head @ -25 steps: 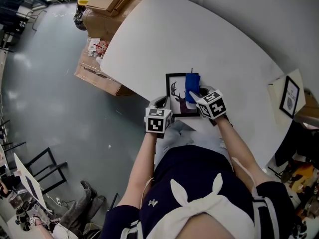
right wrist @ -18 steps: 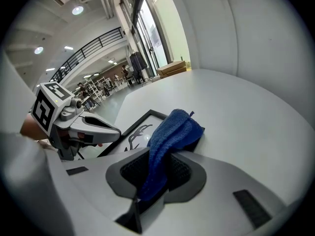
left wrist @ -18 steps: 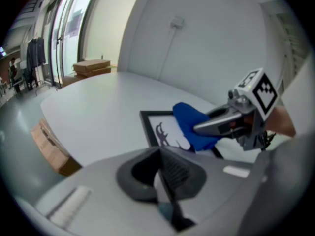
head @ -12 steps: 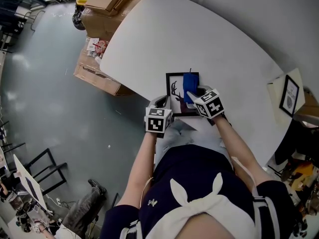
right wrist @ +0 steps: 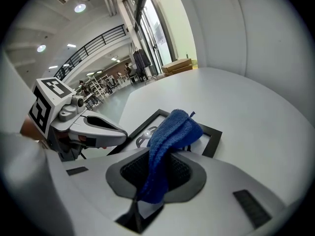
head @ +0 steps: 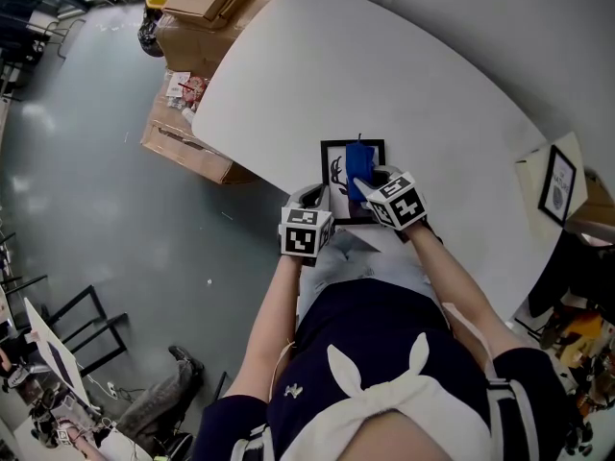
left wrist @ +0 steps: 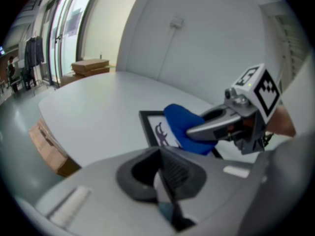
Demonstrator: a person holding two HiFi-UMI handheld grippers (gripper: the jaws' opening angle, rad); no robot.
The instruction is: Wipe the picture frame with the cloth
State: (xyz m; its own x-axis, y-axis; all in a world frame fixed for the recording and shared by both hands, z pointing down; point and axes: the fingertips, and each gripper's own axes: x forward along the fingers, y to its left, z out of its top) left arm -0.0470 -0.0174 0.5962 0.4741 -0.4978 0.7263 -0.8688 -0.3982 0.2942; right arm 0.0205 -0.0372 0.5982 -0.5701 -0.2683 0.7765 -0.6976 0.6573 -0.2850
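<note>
We see a round white table (head: 413, 75) filling most of the head view. The task's thing sits at its near edge, right in front of the person.

The picture frame (head: 333, 175) is a black rim around a white deer-silhouette print. It lies flat on the table, near edge toward the person. We judge it light and rigid, so it is likely to slide on the smooth top if pushed sideways. The front is probably glazed, so it wants light pressure rather than a hard lean. The best hold is on the black rim at a corner or edge, never on the print face.

The left gripper (left wrist: 160, 150) has its jaws pressed together with nothing visible between them. It is parked just beside the frame's near left corner. We cannot tell whether it touches the rim.

The right gripper (right wrist: 170, 154) has its jaws pinching the cloth, reaching over the frame from the near side.

The blue cloth (right wrist: 173, 126) is a terry-type fabric, folded and gripped at one end. The free end flops forward onto the print area. It looks soft and limp and has no stiffness of its own. We judge that only the part close to the jaws transmits wiping force. The grip looks deep enough to hold.
</note>
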